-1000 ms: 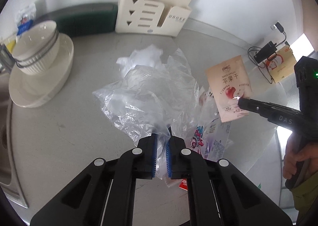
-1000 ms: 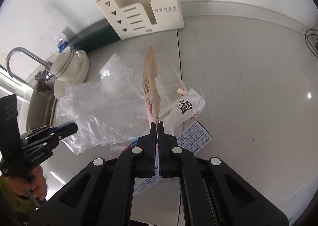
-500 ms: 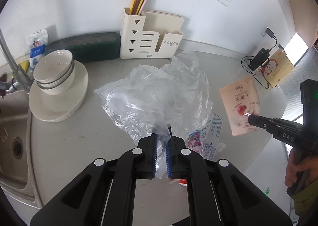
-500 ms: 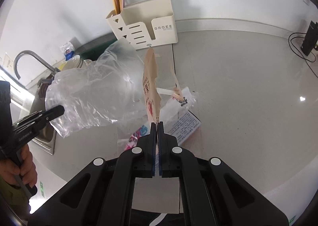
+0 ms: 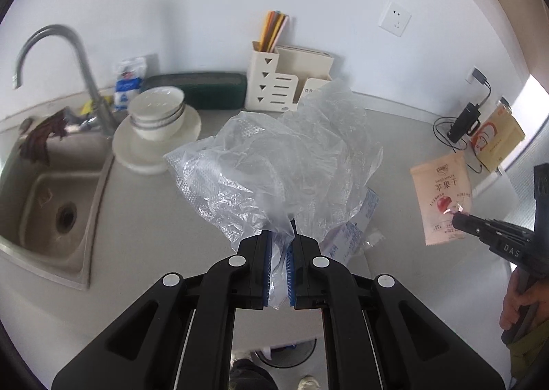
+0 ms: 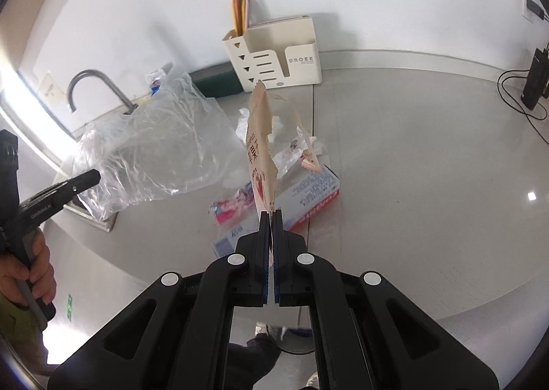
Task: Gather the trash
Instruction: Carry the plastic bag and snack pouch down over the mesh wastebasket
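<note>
My left gripper (image 5: 279,246) is shut on a crumpled clear plastic bag (image 5: 274,163), which hangs raised above the grey counter (image 5: 137,218). The same clear plastic bag (image 6: 154,150) shows at the left of the right wrist view, held by the left gripper (image 6: 94,177). My right gripper (image 6: 271,218) is shut on the bottom edge of a beige apple-snack pouch (image 6: 259,150), seen edge-on. In the left wrist view the pouch (image 5: 442,198) faces me, pinched by the right gripper (image 5: 458,218). More wrappers lie on the counter: a blue-and-white pack (image 6: 308,191), a pink wrapper (image 6: 233,204) and clear scraps (image 6: 295,150).
A sink (image 5: 51,204) with a tap (image 5: 82,74) lies at the left, beside stacked bowls on a plate (image 5: 156,115). A cream utensil holder (image 6: 274,57) and a dark green box (image 5: 195,90) stand at the wall. Cables and a charger (image 5: 461,122) are far right. A bin rim (image 5: 288,355) shows below the counter edge.
Both grippers have risen and drawn back from the counter with their loads. The plastic bag has lifted off the surface, and the sink, tap and counter edge have come into view.
</note>
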`<state>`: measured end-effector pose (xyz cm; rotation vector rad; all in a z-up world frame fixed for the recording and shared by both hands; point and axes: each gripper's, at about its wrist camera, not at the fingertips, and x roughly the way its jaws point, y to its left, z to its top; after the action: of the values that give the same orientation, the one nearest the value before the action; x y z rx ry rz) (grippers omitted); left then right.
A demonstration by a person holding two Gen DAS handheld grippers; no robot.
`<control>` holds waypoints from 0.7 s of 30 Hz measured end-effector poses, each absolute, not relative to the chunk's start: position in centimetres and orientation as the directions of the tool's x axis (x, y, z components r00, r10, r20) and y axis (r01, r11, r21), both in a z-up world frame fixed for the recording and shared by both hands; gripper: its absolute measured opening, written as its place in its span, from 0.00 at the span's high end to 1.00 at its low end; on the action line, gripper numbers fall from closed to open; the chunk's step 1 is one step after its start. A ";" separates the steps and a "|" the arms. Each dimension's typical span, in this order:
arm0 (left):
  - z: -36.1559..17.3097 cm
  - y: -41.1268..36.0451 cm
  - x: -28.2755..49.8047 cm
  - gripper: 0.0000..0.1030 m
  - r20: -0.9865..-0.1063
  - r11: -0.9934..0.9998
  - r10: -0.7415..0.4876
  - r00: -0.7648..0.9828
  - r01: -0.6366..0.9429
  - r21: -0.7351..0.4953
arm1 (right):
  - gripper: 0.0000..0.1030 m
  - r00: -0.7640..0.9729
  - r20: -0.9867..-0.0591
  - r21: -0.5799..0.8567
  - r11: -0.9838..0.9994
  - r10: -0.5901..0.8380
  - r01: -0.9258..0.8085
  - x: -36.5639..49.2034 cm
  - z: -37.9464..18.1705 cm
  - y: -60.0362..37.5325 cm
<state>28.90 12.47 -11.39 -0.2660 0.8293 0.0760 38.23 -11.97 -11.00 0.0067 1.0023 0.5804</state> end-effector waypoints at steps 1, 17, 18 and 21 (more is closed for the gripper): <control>-11.5 11.3 27.6 0.94 -0.741 0.962 -0.034 0.670 -0.179 -0.207 | 0.97 0.403 -0.786 0.264 0.844 0.469 -0.468 37.2 -10.9 -12.9; -14.4 -1.1 16.9 0.94 -0.802 0.965 -0.034 0.596 -0.190 -0.182 | 0.97 0.345 -0.795 0.295 0.815 0.498 -0.498 27.0 -13.4 -23.3; -14.6 -1.4 16.8 0.94 -0.803 0.967 -0.040 0.595 -0.179 -0.181 | 0.97 0.345 -0.796 0.298 0.818 0.498 -0.492 26.9 -13.5 -23.3; -15.3 -1.5 16.4 0.94 -0.813 0.965 -0.059 0.580 -0.175 -0.195 | 0.97 0.317 -0.803 0.315 0.812 0.504 -0.492 26.3 -14.1 -22.9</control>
<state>16.43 -1.52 -15.30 -0.2665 0.9529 0.0684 26.28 -22.88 -14.11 0.0131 1.0624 0.6553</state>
